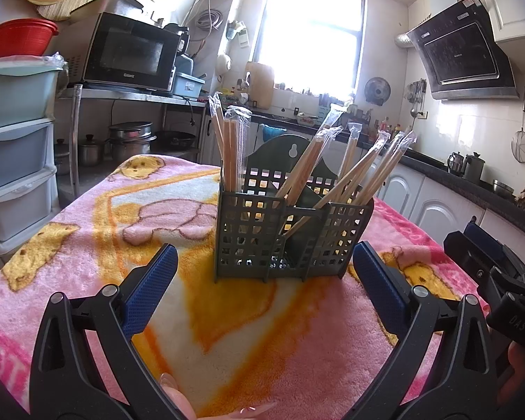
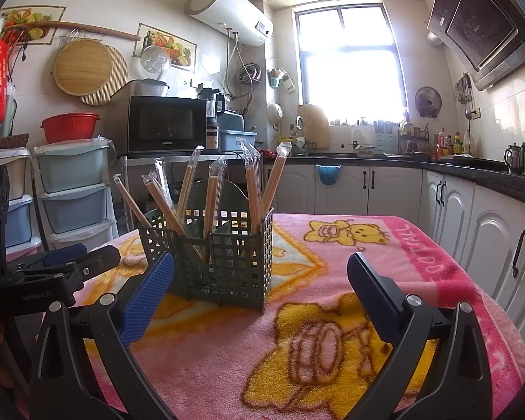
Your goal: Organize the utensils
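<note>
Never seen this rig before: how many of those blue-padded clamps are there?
2: the left gripper and the right gripper, side by side before the holder, both open.

Microwave (image 2: 166,125) door, left of centre: "Galanz", white, lower edge.
Left gripper (image 2: 49,280) body, at left edge of right wrist view: "GenRobot.AI".
Right gripper (image 1: 500,280) body, at right edge of left wrist view: "DAS".
Blanket (image 2: 420,255) pink border, right side: "TOO TALL", partly legible.
Range hood (image 1: 465,52) logo: too small to read.
</note>
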The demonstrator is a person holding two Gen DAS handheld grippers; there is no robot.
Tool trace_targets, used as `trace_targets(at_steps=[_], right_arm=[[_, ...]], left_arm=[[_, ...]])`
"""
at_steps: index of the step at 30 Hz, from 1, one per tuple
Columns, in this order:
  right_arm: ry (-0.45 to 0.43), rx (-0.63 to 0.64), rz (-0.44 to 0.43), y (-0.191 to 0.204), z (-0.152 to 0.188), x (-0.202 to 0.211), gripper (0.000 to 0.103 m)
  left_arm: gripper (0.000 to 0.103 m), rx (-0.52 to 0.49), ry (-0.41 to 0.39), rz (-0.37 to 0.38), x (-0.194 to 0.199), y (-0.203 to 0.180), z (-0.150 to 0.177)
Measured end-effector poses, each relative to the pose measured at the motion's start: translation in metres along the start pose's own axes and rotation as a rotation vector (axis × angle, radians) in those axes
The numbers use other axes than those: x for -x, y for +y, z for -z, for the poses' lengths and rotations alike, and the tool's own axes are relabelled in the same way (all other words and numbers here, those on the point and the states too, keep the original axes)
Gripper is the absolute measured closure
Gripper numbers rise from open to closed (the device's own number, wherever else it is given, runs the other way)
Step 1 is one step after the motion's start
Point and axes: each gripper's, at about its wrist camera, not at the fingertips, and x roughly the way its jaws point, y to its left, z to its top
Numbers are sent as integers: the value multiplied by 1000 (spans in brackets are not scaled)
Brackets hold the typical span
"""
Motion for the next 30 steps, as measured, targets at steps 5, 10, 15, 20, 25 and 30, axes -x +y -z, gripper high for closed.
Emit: trace_targets(at_steps=[5,10,15,20,25,30], right_arm=[[-1,-1,1,0,0,0,7],[-1,-2,2,-1,-1,1,7],[8,-3,11,-1,-2,0,7],[10,-4,24,-1,-4,0,7],[14,4,33,1,-4,-1,7],[88,-41,94,-18,-10,-10,7]], left_arm=[[10,-2,2,1,-1,-1,1],[10,-4,1,5,-1,-2,1],[10,-15,4,9,-3,-3,3],[10,-2,17,11,-5,0,3],[10,17,37,-15,-8,4,4],[10,82,137,-89,-15,26,-5]])
